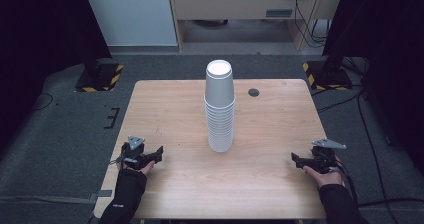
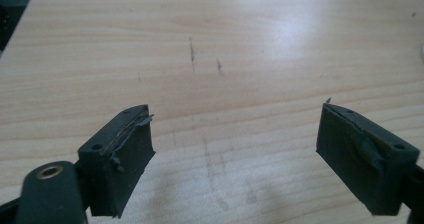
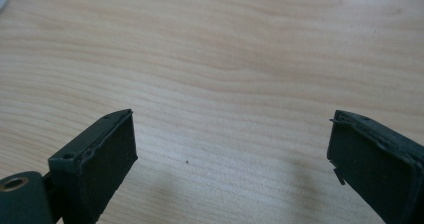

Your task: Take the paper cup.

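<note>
Item: stack of white paper cups (image 1: 219, 109), upright, mid-counter (image 1: 170, 109). I hold my left gripper (image 1: 159, 154) at the near left edge and my right gripper (image 1: 296, 159) at the near right edge, both well apart from the stack between them. Both grippers: jaws spread wide, nothing between, bare wood below.

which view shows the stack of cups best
The high view: the stack of white cups stands whole and upright mid-table, between the left gripper and right gripper. The two gripper views look across bare wood; a pale sliver at each frame's edge may be its base.
</note>
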A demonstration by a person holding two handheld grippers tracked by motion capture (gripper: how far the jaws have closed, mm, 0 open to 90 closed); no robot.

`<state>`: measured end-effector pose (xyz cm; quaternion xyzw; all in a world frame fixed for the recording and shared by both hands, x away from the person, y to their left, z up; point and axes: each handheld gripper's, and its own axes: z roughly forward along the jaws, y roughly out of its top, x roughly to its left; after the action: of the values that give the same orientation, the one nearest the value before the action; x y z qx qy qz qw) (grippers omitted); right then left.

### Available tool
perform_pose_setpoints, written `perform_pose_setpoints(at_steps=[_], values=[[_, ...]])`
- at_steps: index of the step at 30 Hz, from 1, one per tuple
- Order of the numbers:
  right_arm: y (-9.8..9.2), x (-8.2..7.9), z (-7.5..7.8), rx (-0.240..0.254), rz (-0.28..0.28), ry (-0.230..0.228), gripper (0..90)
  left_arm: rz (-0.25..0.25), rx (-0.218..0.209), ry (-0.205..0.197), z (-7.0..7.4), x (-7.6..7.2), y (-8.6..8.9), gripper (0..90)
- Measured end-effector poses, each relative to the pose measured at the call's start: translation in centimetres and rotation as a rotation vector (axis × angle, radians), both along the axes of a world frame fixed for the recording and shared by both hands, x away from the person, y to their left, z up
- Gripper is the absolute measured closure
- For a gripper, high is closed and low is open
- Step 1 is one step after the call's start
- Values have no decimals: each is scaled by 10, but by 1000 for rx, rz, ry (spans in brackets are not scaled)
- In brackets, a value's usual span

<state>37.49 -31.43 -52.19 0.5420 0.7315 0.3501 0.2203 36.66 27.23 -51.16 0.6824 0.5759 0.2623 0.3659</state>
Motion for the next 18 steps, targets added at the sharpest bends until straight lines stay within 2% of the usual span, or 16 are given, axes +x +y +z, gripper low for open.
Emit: perform_pose_setpoints(at_steps=[1,4,5,8,14,18], values=[[0,0,0,0,0,0,58,0,0,0,0,0,0,145],[2,-2,9,9,8,-33,60,-6,-34,-43,8,-3,0,149],[5,-4,14,15,18,-60,64,-9,-40,-50,10,-3,-1,149],[7,-5,21,19,28,-83,66,-29,-63,-86,16,-5,-3,146],[15,-9,41,75,50,-144,68,-52,-100,-155,31,-8,-5,152],[19,-10,48,80,69,-159,69,-66,-112,-174,38,-9,-6,147]])
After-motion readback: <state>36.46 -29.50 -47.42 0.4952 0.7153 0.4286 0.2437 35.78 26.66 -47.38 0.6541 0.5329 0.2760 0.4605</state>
